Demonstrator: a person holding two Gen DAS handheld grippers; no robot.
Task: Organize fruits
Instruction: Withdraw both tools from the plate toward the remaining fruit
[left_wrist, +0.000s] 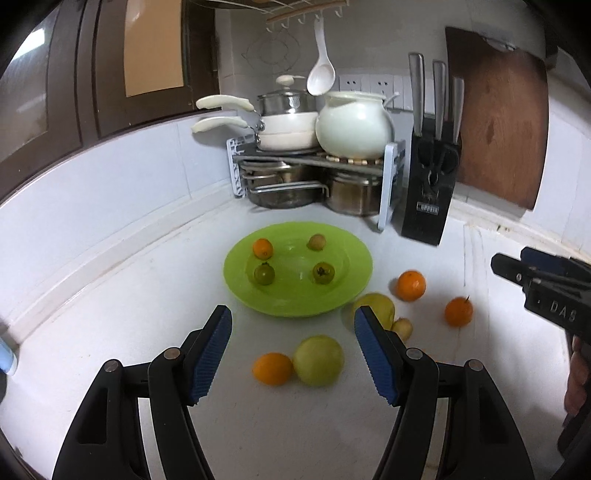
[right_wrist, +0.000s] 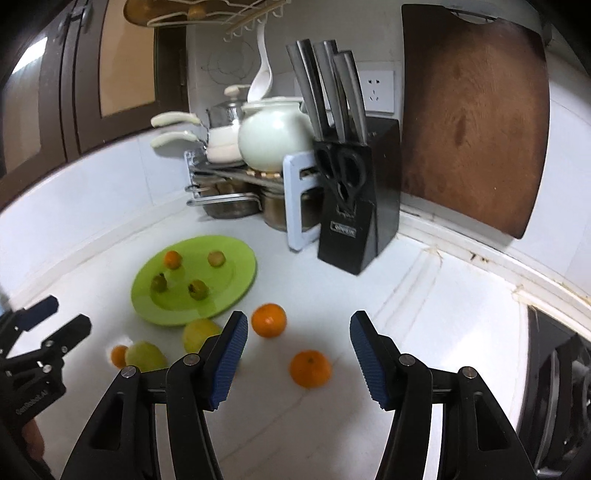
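Both grippers point downward over the surface. The left gripper (left_wrist: 293, 354) has its fingers (left_wrist: 210, 354) apart, holding nothing; the right gripper (right_wrist: 295, 360) likewise gapes empty.

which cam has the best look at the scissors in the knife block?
Right wrist view: the scissors face the camera, both black handle loops clear. Left wrist view shows them smaller and dark against the knife block, loops barely distinguishable.

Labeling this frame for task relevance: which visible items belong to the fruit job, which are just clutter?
Job:
green plate holding four small fruits
loose oranges
yellow-green fruits
small yellowish fruit
left gripper, right gripper, both open, empty

Clutter:
knife block
cutting board
pot rack
ladle
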